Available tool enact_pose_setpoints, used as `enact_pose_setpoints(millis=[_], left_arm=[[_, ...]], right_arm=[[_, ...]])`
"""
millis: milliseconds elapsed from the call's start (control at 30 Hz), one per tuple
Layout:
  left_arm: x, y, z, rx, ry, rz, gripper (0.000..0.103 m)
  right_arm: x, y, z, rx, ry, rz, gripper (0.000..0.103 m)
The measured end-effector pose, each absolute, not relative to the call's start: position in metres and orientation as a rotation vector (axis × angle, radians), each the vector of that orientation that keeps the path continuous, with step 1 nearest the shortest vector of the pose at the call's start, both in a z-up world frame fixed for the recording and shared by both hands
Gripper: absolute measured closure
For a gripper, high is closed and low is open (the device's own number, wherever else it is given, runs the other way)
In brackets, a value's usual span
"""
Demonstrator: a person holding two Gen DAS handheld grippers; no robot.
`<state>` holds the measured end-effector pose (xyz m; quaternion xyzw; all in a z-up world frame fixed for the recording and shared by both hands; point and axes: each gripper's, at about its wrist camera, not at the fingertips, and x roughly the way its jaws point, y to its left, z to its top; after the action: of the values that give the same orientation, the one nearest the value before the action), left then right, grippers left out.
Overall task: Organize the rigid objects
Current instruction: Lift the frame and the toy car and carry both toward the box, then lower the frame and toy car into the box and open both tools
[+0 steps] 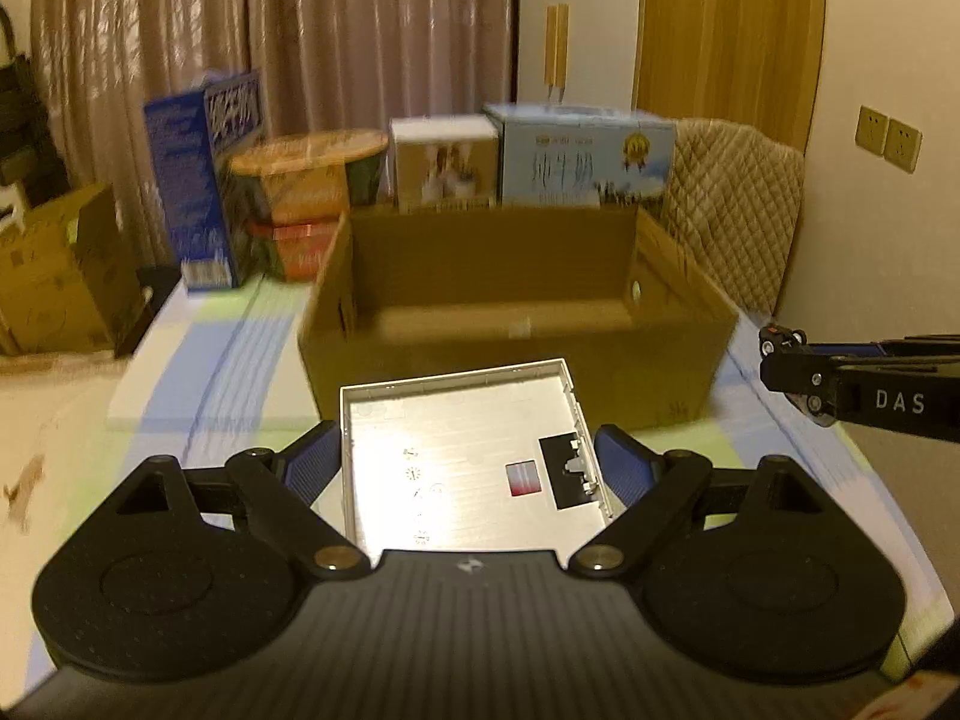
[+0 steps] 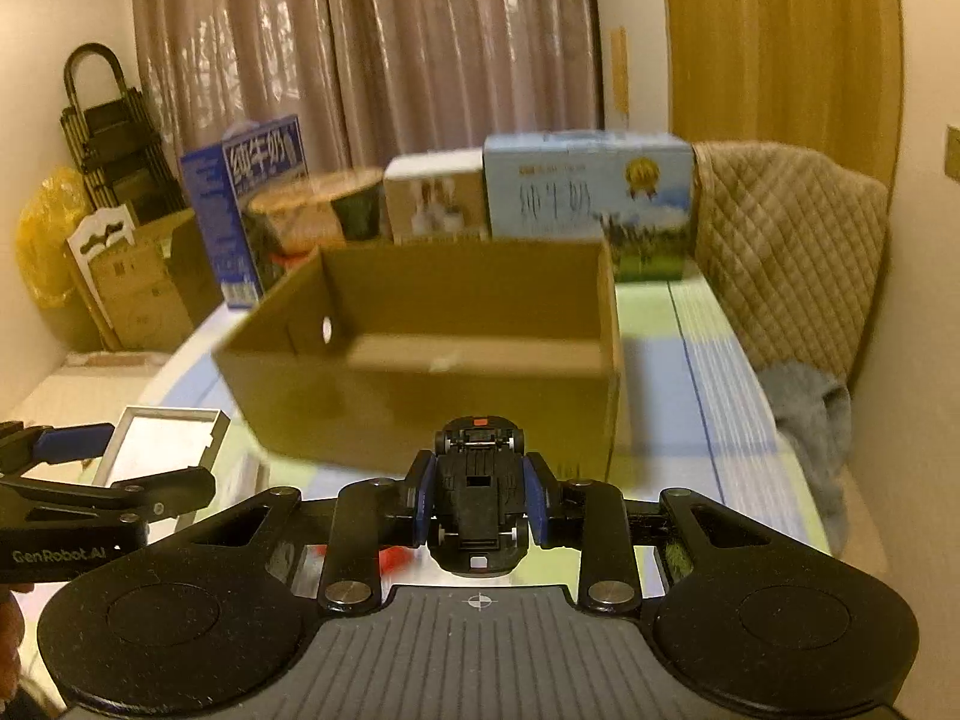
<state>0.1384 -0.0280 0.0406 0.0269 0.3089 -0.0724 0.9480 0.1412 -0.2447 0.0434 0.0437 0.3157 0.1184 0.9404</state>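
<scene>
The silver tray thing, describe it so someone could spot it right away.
Start at the open brown cardboard box on the table. Just in front of it, the left gripper clamps a flat silver tray. It is the only shiny, shallow-rimmed metal piece, unlike the printed cartons behind.

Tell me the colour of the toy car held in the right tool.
Black, with a small red spot at its far end; the toy car shows best in the right wrist view.

a home room: curtains (image 1: pixel 240 30), padded chair (image 1: pixel 732 198), milk cartons (image 2: pixel 588 198).
</scene>
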Motion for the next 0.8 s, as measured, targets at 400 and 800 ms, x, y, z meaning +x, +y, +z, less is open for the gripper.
enact_pose_setpoints(millis=[400,800], left_arm=[[0.279,-0.018,0.068,0.065,0.664,-0.198,0.015],[0.334,-0.026,0.028,0.081,0.763,-0.213,0.015]], right_arm=[[0.267,-0.252,0.066,0.141,0.663,0.266,0.076],[0.321,-0.253,0.017,0.194,0.794,0.25,0.076]])
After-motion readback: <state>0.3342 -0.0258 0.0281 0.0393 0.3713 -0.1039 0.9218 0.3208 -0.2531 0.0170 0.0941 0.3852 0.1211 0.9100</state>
